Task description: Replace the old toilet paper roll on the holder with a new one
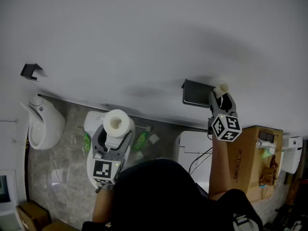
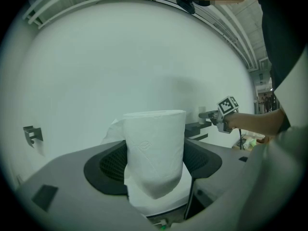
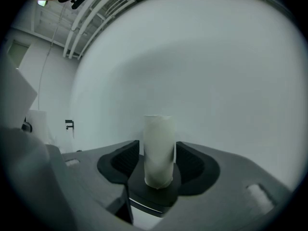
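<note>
A full white toilet paper roll (image 1: 117, 123) (image 2: 155, 150) stands upright in my left gripper (image 1: 114, 130) (image 2: 155, 162), whose jaws are shut on its sides, low at the left over the floor. At the right, my right gripper (image 1: 220, 93) (image 3: 158, 153) reaches to the dark holder (image 1: 195, 93) (image 3: 156, 191) on the white wall. The old, nearly bare roll (image 1: 221, 89) (image 3: 159, 150) stands upright on the holder's dark plate between the jaws. A thin gap shows on each side of it, so the jaws are open around it. The left gripper view shows the right gripper (image 2: 211, 114) far off at the wall.
A white urinal (image 1: 44, 124) hangs at the left, with a small black bracket (image 1: 31, 71) above it. A white toilet (image 1: 94, 124) and green bottles (image 1: 140, 141) lie under the left gripper. A cardboard box (image 1: 248, 158) stands at the right, with black cables beside it.
</note>
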The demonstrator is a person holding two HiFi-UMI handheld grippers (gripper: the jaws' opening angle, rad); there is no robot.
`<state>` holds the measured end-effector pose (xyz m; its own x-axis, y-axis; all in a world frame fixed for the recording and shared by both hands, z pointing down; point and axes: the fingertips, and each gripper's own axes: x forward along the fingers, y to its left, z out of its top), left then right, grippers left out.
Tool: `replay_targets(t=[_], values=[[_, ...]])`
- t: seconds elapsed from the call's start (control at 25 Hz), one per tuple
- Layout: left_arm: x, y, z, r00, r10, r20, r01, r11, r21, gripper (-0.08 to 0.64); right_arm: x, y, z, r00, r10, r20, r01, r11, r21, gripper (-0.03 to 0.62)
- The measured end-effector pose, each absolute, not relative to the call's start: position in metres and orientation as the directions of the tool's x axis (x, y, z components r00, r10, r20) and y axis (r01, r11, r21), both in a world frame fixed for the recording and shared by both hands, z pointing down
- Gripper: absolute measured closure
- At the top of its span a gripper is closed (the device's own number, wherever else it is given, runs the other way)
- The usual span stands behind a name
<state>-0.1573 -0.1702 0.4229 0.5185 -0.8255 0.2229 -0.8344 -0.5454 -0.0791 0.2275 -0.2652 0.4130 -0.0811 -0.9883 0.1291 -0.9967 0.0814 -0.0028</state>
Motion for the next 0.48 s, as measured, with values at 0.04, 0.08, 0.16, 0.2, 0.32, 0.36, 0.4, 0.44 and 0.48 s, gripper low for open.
replay_targets(t=[0.04,0.08,0.16,0.2,0.32,0.36,0.4,0.44,0.48], values=[[-0.158,-0.171,0.423,0.515,-0.827,0.225,-0.838,-0.541,-0.071,0.198,0.227,-0.267,0.414,-0.08,-0.988,0.134,-0.997,0.081,0.001,0.36],[-0.158,-0.172,0.423,0.516,-0.827,0.223,-0.837,-0.543,-0.075,0.198,0.227,-0.267,0.414,-0.078,-0.987,0.138,-0.997,0.079,0.006,0.376],[-0.159,-0.174,0.425,0.522,-0.824,0.219,-0.831,-0.55,-0.089,0.198,0.228,-0.268,0.414,-0.073,-0.987,0.143,-0.997,0.076,0.012,0.4],[-0.159,-0.174,0.426,0.524,-0.823,0.219,-0.829,-0.552,-0.089,0.198,0.228,-0.268,0.413,-0.075,-0.987,0.142,-0.997,0.077,0.009,0.4],[-0.157,-0.176,0.428,0.534,-0.817,0.219,-0.824,-0.56,-0.08,0.198,0.227,-0.264,0.409,-0.086,-0.988,0.131,-0.996,0.086,-0.007,0.4],[-0.155,-0.176,0.429,0.539,-0.814,0.219,-0.822,-0.565,-0.078,0.198,0.226,-0.261,0.407,-0.088,-0.988,0.127,-0.996,0.088,-0.01,0.4],[-0.153,-0.177,0.429,0.543,-0.811,0.218,-0.82,-0.568,-0.073,0.198,0.226,-0.259,0.404,-0.09,-0.989,0.122,-0.996,0.089,-0.011,0.4],[-0.151,-0.178,0.428,0.546,-0.809,0.217,-0.819,-0.57,-0.066,0.198,0.226,-0.256,0.402,-0.09,-0.989,0.117,-0.996,0.09,-0.012,0.4],[-0.149,-0.18,0.427,0.549,-0.807,0.216,-0.818,-0.572,-0.058,0.198,0.226,-0.252,0.399,-0.09,-0.99,0.112,-0.996,0.089,-0.012,0.4]])
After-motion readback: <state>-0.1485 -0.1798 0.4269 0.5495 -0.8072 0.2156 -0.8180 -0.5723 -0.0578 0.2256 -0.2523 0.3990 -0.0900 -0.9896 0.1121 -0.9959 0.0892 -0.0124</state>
